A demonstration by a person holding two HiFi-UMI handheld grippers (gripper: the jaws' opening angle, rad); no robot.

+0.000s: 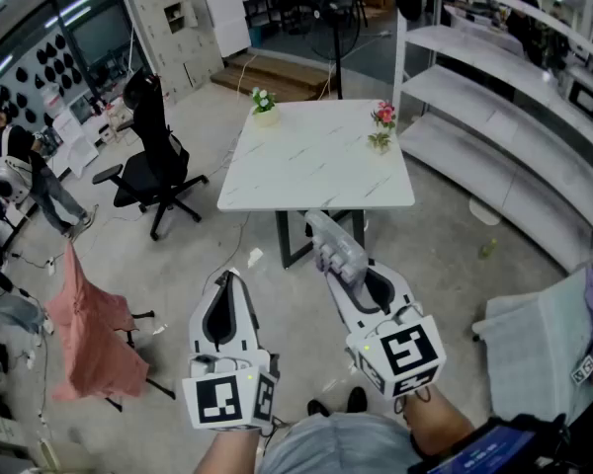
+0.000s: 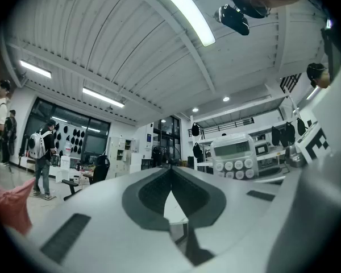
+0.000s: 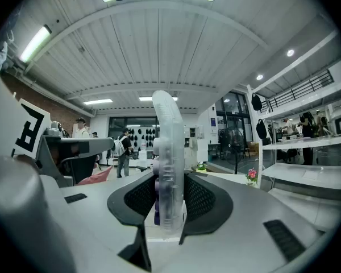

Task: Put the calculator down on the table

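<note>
Only the left gripper view seemingly shows the calculator [image 2: 234,155] display.

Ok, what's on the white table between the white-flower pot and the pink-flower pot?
Nothing: the head view shows bare white marbled tabletop between the small pot of white flowers and the small pot of pink flowers.

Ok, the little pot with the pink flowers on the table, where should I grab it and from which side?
Grip the pot itself, low, under the pink flowers, coming level from the table's right edge, which it stands beside. It's upright and the blooms spread above it, so a top approach would likely crush them. Use the empty left gripper.
</note>
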